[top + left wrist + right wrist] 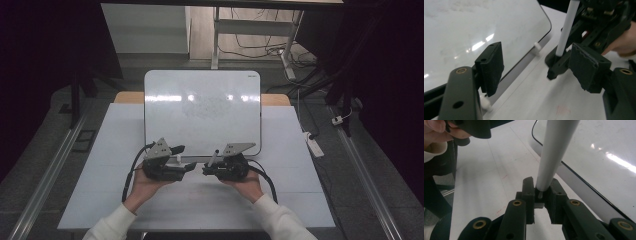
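A white whiteboard (202, 110) lies on the white table (200, 200), with faint smudges at its middle. Both grippers hover side by side just before its near edge. My right gripper (206, 170) is shut on the lower end of a marker (214, 158), which sticks up and tilts toward the board. In the right gripper view the marker's white barrel (554, 152) rises from the clamped jaws of the right gripper (541, 195) beside the whiteboard (599, 150). My left gripper (184, 157) is open and holds nothing. In its own view the left gripper (537, 67) faces the marker (567, 27) and the whiteboard's corner (474, 25).
Small white knobs (537, 47) stick out along the board's near edge. A white power strip (314, 145) lies on the floor to the right, metal rails run along both sides of the table, and a white desk frame (250, 27) with cables stands behind.
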The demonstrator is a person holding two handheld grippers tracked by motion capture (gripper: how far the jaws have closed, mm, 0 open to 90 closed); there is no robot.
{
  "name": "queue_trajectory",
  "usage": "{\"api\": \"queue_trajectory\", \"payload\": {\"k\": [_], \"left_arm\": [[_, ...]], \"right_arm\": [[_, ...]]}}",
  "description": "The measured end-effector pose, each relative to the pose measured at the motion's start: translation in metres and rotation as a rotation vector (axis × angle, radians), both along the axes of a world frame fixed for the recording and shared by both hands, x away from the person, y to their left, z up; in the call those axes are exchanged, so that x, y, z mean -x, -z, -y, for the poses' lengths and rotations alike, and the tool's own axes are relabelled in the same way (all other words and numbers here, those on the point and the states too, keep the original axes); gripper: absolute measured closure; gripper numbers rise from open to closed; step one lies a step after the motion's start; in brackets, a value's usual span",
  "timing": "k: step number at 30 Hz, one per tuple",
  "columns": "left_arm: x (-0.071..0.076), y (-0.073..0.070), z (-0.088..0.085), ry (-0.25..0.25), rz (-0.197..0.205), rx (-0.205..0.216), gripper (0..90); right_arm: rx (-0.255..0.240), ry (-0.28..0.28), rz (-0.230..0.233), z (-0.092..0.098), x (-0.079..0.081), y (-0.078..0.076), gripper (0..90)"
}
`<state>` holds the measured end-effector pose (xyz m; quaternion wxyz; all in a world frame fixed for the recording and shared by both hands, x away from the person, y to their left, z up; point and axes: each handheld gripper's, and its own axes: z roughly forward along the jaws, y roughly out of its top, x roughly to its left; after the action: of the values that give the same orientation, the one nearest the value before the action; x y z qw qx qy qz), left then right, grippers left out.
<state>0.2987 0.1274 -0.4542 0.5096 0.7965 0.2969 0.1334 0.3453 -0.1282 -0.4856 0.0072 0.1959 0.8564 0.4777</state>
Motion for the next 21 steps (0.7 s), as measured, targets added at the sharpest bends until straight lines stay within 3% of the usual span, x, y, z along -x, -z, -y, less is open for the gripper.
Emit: {"api": "queue_trajectory", "payload": {"k": [9, 21], "left_arm": [[-0.007, -0.003, 0.021, 0.049, 0.003, -0.003, 35.0], [-0.011, -0.003, 0.046, 0.118, 0.036, -0.033, 63.6]], "right_arm": [[0.000, -0.007, -0.011, -0.002, 0.001, 0.002, 77.4], [-0.006, -0.013, -0.034, -0.004, 0.001, 0.003, 77.4]]}}
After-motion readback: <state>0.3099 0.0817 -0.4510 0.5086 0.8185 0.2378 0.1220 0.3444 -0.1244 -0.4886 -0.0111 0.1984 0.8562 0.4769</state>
